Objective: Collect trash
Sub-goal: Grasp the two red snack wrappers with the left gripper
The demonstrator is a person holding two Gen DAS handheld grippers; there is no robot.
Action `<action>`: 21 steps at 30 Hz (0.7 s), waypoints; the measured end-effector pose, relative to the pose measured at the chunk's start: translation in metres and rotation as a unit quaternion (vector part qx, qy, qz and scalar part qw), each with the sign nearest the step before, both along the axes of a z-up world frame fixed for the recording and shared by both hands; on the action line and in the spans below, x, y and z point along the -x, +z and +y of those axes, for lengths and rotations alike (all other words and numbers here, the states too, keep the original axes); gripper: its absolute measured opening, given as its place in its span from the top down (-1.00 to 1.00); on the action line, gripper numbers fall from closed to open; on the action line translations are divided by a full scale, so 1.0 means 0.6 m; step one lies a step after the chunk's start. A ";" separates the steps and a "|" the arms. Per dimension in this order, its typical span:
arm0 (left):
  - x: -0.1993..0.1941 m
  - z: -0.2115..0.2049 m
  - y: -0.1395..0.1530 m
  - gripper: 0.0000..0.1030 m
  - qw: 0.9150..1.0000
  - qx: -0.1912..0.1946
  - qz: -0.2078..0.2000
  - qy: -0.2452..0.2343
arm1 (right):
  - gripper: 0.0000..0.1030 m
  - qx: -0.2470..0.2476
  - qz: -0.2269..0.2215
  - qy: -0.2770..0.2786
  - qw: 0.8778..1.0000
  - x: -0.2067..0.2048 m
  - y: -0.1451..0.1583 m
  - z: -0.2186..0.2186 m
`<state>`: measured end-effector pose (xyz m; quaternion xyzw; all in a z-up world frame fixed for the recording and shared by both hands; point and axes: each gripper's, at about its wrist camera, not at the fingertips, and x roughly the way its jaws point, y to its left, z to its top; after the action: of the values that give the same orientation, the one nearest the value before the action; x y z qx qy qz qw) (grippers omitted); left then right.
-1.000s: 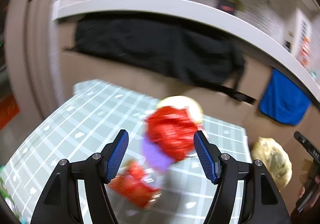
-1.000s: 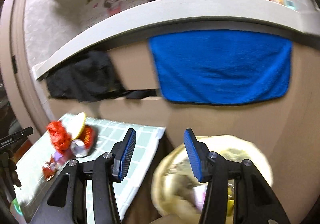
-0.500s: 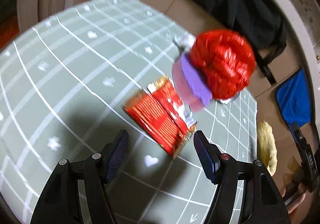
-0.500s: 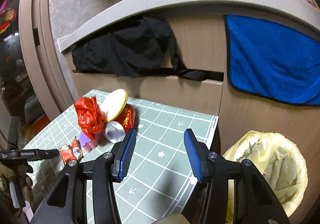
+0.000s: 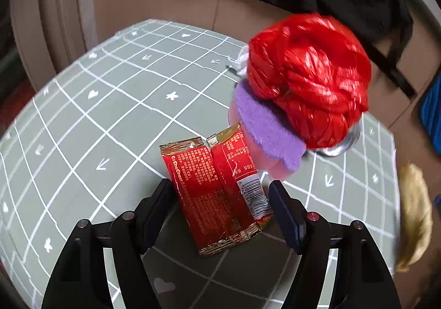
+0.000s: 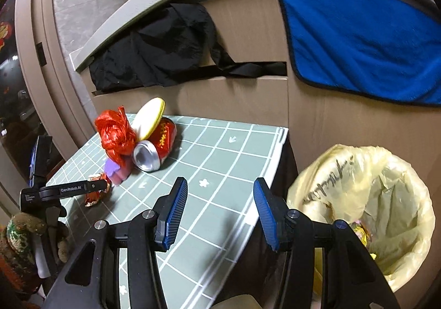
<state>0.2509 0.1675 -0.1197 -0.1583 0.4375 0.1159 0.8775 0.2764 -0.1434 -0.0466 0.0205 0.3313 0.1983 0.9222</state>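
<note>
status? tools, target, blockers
Left tool open, straddling red snack wrapper, not clamped. Right tool open, empty, near lined bin. Purple block touches wrapper's far end.

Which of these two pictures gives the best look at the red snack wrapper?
The left wrist view: the red snack wrapper lies large and sharp, print and barcode readable, between the open left gripper. The right wrist view shows it small and partly hidden behind that gripper.

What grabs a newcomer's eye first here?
The crumpled red bag heaped on the checked tablecloth, with a red wrapper lying flat between the open left gripper fingers. Off the table's edge, a yellow-lined bin stands beside the empty right gripper.
</note>
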 end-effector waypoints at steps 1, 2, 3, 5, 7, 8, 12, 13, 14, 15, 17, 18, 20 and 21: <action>0.002 -0.001 -0.001 -0.37 1.000 -0.003 0.000 -0.003 | 0.07 0.001 0.000 -0.001 1.000 0.001 -0.001 0.000; 0.003 0.000 -0.001 -0.37 1.000 -0.001 0.000 -0.006 | 0.07 0.002 -0.001 -0.001 1.000 0.002 -0.001 0.001; 0.004 0.003 0.000 -0.37 1.000 0.002 0.000 -0.008 | 0.07 0.003 -0.003 0.000 1.000 0.003 -0.001 0.003; 0.007 0.010 0.001 -0.31 1.000 0.011 -0.002 -0.012 | 0.07 0.003 -0.003 0.004 1.000 0.004 -0.001 0.006; 0.013 0.021 0.000 -0.19 1.000 0.016 -0.007 -0.019 | 0.07 0.003 -0.004 0.013 1.000 0.004 0.002 0.017; 0.018 0.027 0.001 -0.08 1.000 0.021 -0.012 -0.021 | 0.07 0.004 -0.005 0.016 1.000 0.004 0.004 0.023; 0.043 0.050 0.007 0.44 0.999 0.029 -0.035 -0.020 | 0.07 0.012 -0.007 0.031 0.999 0.007 0.010 0.053; 0.048 0.055 0.009 0.50 0.999 0.022 -0.038 -0.022 | 0.07 0.015 -0.006 0.037 0.999 0.007 0.010 0.064; 0.053 0.057 0.010 0.52 0.999 0.017 -0.040 -0.026 | 0.07 0.017 -0.005 0.041 0.999 0.007 0.011 0.072; 0.058 0.059 0.010 0.54 0.999 0.016 -0.043 -0.029 | 0.07 0.017 -0.004 0.046 0.999 0.005 0.011 0.078; 0.068 0.067 0.011 0.59 0.998 0.017 -0.047 -0.030 | 0.07 0.017 -0.001 0.057 0.998 0.005 0.014 0.094; 0.073 0.071 0.012 0.61 0.998 0.018 -0.049 -0.031 | 0.07 0.018 -0.001 0.064 0.998 0.005 0.015 0.105; 0.081 0.082 0.018 0.63 0.998 0.020 -0.056 -0.034 | 0.07 0.021 -0.001 0.073 0.997 0.005 0.018 0.121; 0.085 0.088 0.020 0.65 0.997 0.020 -0.059 -0.036 | 0.07 0.021 -0.002 0.077 0.997 0.006 0.019 0.126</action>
<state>0.1998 0.2204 -0.1077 -0.1669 0.3927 0.0658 0.9020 0.2729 -0.0678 -0.0352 -0.0249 0.3344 0.2617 0.9050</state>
